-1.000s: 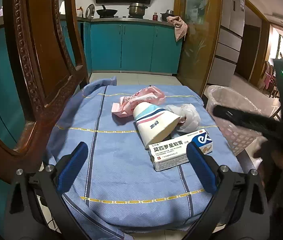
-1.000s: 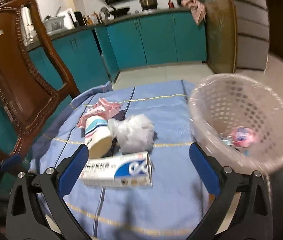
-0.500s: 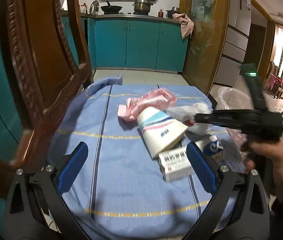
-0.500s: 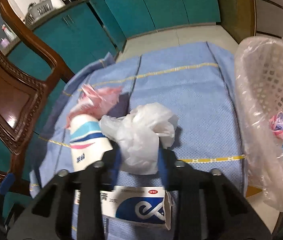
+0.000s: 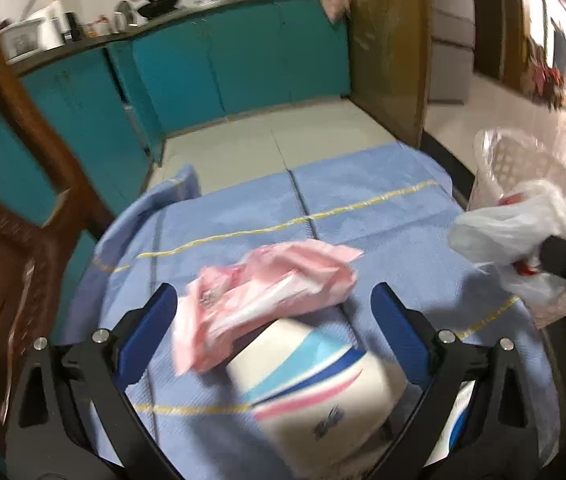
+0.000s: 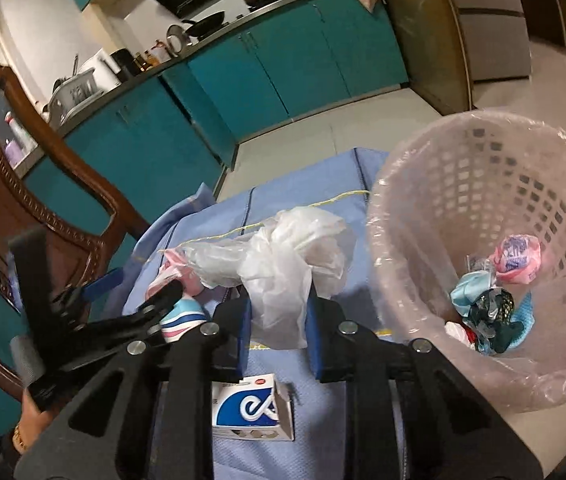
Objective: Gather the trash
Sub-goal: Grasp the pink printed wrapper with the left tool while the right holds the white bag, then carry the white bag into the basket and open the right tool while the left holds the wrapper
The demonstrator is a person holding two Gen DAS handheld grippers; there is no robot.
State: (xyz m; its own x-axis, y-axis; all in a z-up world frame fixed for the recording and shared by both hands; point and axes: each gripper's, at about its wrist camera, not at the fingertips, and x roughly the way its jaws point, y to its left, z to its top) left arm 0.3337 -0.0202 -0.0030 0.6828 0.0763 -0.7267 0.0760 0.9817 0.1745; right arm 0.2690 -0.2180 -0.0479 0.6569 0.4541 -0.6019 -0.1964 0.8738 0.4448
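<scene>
Right wrist view: our right gripper [image 6: 277, 322] pinches the crumpled white plastic bag [image 6: 283, 264]; our left gripper [image 5: 273, 338], wide apart, straddles the striped paper cup [image 5: 319, 388].

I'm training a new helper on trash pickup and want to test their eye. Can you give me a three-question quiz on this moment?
1. True or false: the right tongs are shut on the white plastic bag.
2. Which lies between the open left tongs? A) the medicine box B) the paper cup and pink wrapper C) nothing
3. Fill in: the pink basket is lined with clear ____.

Key
1. True; the blue pads pinch the bag.
2. B: the paper cup and pink wrapper. The medicine box lies on the blue cloth.
3. Plastic.
</scene>
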